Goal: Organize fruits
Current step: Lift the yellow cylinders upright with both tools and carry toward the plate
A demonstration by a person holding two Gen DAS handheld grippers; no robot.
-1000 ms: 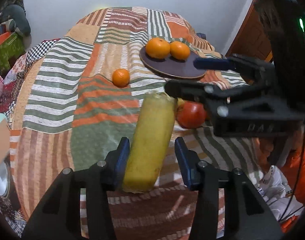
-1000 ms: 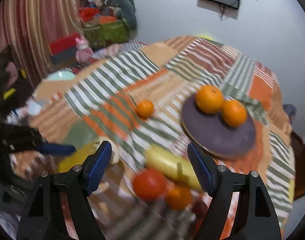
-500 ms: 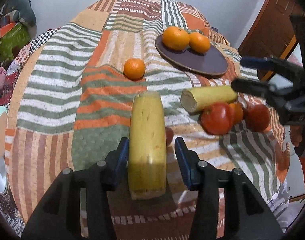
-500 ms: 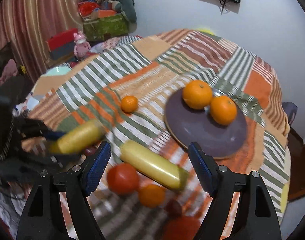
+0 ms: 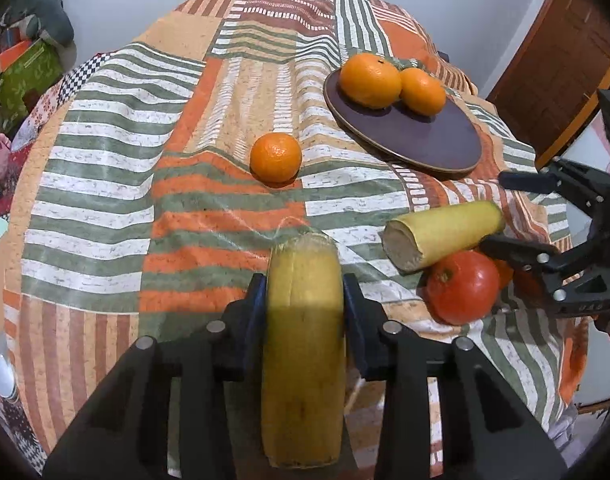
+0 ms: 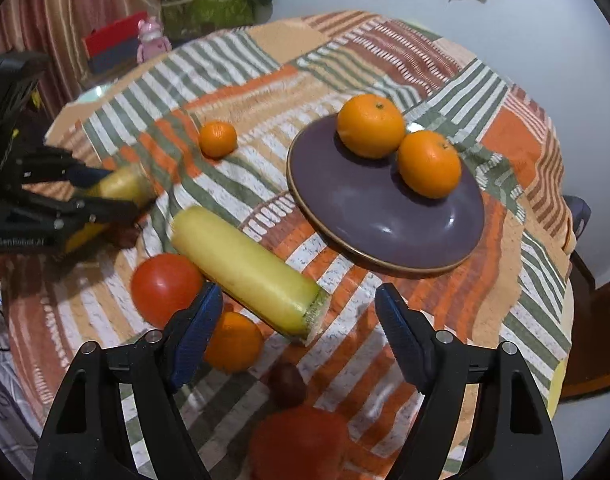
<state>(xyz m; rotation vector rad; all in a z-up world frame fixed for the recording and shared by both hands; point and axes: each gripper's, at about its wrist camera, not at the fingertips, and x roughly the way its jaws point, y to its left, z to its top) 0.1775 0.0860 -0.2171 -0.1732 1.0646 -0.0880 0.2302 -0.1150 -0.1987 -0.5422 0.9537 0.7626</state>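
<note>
Gripping a yellow gourd [image 5: 303,344] lengthwise above the striped cloth [image 5: 105,208], the left gripper [image 5: 303,312] should probably carry it level toward the plate [image 5: 425,140] holding two oranges [image 5: 371,80], while the right gripper [image 6: 297,332] hovers spread wide over the second gourd [image 6: 245,268].

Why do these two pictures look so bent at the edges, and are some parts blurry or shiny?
Left wrist view: fisheye bowing, dark corners; the banana clamped in the left gripper has its near half in shadow. Right wrist view: same curving; glare spots on the purple plate; the reddish fruit nearest the lens, below the right gripper, is blurred.
</note>
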